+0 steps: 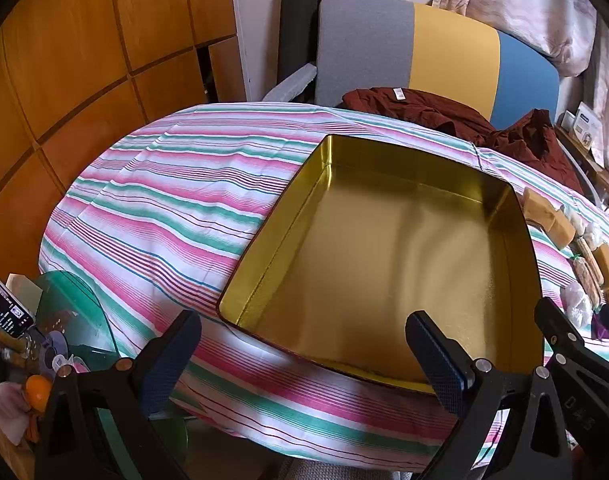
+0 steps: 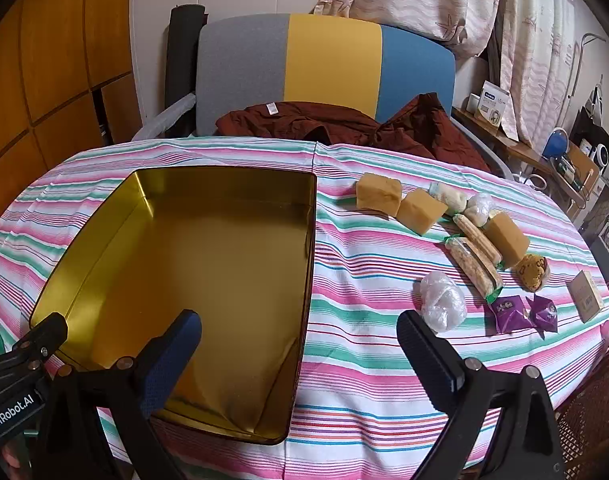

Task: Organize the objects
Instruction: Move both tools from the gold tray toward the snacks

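Jaws apart; gold tin (image 2: 176, 264) empty.

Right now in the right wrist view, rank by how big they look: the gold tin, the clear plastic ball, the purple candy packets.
1. Gold tin, by far the largest.
2. Clear plastic ball.
3. Purple candy packets, each a bit smaller than the ball; the two look alike.
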Demonstrator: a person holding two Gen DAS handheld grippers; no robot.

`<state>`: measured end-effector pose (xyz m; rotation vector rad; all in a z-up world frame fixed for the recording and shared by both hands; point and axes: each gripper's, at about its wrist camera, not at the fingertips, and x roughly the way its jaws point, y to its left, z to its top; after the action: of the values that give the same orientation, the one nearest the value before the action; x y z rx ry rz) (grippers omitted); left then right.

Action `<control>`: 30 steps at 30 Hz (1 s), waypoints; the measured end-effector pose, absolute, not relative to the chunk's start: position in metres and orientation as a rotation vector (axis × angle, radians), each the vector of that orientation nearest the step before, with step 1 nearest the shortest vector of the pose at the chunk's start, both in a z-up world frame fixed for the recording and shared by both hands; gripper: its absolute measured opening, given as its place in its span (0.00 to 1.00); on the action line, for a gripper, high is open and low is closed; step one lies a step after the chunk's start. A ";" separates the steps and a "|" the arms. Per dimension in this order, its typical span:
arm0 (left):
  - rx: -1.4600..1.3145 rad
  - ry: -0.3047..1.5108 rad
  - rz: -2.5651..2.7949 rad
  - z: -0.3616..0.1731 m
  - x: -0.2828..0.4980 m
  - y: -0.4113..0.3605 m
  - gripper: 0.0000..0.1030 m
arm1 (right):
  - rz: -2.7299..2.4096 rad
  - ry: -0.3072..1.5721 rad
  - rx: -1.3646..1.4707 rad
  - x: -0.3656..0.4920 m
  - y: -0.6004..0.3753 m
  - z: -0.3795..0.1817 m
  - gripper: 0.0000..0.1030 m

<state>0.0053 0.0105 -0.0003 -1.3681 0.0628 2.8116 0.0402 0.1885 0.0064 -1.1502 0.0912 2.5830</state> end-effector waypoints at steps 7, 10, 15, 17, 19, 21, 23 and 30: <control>-1.349 0.059 2.818 0.000 0.007 0.013 1.00 | 2.584 0.093 -1.140 0.043 0.190 0.008 0.97; -1.329 0.068 2.825 0.002 0.009 0.015 1.00 | 2.586 0.098 -1.130 0.045 0.193 0.011 0.97; -1.324 0.082 2.819 0.001 0.010 0.019 1.00 | 2.581 0.109 -1.117 0.049 0.199 0.013 0.97; -1.324 0.083 2.816 0.001 0.010 0.020 1.00 | 2.574 0.114 -1.117 0.051 0.203 0.014 0.97; -1.316 0.080 2.815 0.002 0.012 0.021 1.00 | 2.571 0.117 -1.114 0.052 0.205 0.014 0.97; -1.307 0.079 2.811 0.002 0.013 0.023 1.00 | 2.565 0.118 -1.108 0.055 0.209 0.015 0.97; -1.300 0.090 2.804 0.002 0.015 0.026 1.00 | 2.554 0.126 -1.103 0.057 0.215 0.016 0.97; -1.273 0.074 2.740 0.000 0.021 0.038 1.00 | 2.540 0.186 -1.051 0.074 0.252 0.017 0.97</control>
<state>0.0211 0.0378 0.0001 -1.2729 0.0738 2.7404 0.0738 0.2517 0.0166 -1.0507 0.1862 2.5404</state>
